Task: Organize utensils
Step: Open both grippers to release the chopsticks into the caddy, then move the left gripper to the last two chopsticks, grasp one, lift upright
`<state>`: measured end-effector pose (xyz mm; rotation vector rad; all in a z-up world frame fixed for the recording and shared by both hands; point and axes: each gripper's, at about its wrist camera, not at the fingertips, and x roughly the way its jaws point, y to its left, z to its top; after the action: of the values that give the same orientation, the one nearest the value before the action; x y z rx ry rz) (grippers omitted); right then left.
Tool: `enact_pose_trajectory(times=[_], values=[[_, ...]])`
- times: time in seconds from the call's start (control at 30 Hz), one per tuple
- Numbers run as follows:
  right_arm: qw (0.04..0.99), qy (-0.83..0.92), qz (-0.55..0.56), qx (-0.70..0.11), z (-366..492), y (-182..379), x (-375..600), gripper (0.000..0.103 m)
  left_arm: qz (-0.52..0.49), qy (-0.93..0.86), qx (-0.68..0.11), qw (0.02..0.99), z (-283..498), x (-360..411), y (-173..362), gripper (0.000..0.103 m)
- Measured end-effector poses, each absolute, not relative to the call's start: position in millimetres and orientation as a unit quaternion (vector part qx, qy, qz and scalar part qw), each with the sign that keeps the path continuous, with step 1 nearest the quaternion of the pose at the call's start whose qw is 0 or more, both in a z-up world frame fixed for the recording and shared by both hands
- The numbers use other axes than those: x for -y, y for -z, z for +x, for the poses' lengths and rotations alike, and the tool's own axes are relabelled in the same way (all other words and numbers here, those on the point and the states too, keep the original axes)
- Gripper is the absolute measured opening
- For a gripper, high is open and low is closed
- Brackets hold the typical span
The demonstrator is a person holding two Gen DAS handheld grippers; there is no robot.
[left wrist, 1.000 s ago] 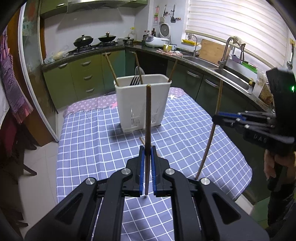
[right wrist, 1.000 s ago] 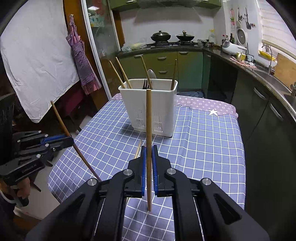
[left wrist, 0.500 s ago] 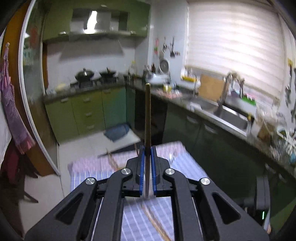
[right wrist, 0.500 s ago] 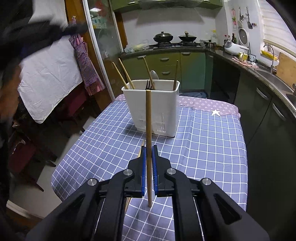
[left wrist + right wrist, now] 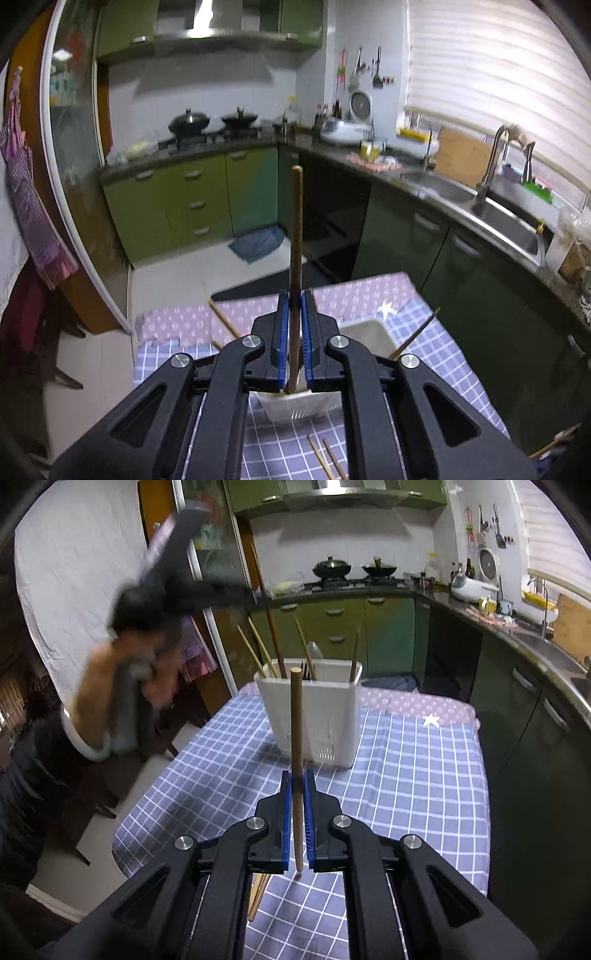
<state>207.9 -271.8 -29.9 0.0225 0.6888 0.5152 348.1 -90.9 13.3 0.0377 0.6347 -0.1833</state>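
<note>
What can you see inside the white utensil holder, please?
Inside the white utensil holder stand several chopsticks, a spoon and a fork. Its walls hide their lower ends.

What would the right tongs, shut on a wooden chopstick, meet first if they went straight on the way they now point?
Probably the white slotted plastic utensil holder, standing straight ahead of the right tongs on the blue checked tablecloth. The pale wooden chopstick would likely touch its front wall first, though depth is unclear.
</note>
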Motion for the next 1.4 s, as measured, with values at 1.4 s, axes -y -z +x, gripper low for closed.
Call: enact_pose_trajectory(times=[1.4], values=[[0.950, -0.206, 0.012, -0.234, 294, -37, 229, 0.032, 0.016, 0.110, -0.408, 0.906, 217, 58, 34, 0.037]])
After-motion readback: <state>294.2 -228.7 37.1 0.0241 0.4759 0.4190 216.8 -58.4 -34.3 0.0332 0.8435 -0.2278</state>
